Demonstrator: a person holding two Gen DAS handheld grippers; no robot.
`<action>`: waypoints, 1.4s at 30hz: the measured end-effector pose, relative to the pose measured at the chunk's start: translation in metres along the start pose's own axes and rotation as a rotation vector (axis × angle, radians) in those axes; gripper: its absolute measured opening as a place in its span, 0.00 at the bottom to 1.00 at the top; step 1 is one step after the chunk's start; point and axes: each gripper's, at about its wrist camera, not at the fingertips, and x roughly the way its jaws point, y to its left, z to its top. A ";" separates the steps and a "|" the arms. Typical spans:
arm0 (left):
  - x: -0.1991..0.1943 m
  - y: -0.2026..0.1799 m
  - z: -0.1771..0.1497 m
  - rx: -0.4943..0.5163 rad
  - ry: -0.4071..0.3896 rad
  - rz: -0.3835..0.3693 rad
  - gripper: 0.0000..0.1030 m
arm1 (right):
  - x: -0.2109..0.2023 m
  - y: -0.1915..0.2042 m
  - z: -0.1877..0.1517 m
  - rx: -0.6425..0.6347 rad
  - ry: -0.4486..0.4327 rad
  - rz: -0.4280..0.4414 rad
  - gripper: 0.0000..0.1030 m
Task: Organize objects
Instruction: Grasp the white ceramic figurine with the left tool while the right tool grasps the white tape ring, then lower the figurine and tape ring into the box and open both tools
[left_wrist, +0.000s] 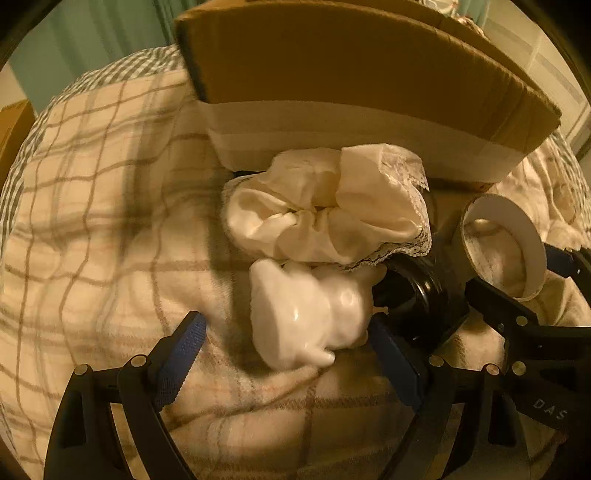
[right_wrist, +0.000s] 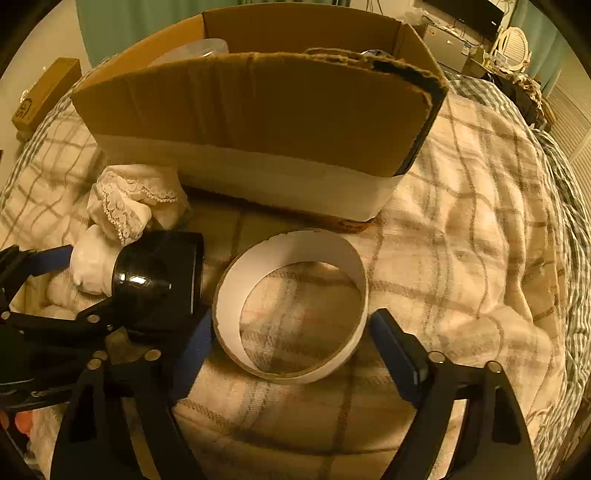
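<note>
A bed covered by a plaid blanket (right_wrist: 461, 229) is being used as the work surface, and a cardboard box (right_wrist: 258, 122), open at the top, is standing on it at the far side as the likely place for the loose items. The left gripper (left_wrist: 284, 350) is being held spread wide around a glossy white figurine (left_wrist: 306, 317), which is lying on the blanket; one blue pad (left_wrist: 183, 354) is standing clear of it on the left, while the other seems to be at or just beside its right edge, so nothing is being gripped yet. A cream lace-trimmed scrunchie (left_wrist: 325, 206) is lying just beyond the figurine, against the box front, and a black round object (left_wrist: 417, 291), what it is cannot be told, is lying just to the right of the figurine. The right gripper (right_wrist: 291, 350) is likewise being held wide apart, its fingers bracketing a short white ring of card (right_wrist: 291, 306) resting on the blanket in front of the box; contact with the ring's walls cannot be confirmed. The step in hand is judged to be the approach to two pickups at once. For the next move, each pair of fingers would need closing gently, the ring being thin-walled and easily crushed and the figurine being smooth and likely to slip, before both are lifted over the box's raised front flap.
</note>
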 end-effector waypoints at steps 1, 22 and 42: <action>0.001 -0.002 0.000 0.006 0.000 -0.008 0.88 | 0.000 0.000 0.000 0.002 0.001 0.003 0.79; -0.095 -0.001 -0.039 -0.090 -0.135 -0.050 0.62 | -0.071 0.001 -0.015 0.037 -0.159 0.017 0.78; -0.188 0.039 0.043 -0.121 -0.353 -0.103 0.62 | -0.202 -0.005 0.018 0.047 -0.403 0.048 0.78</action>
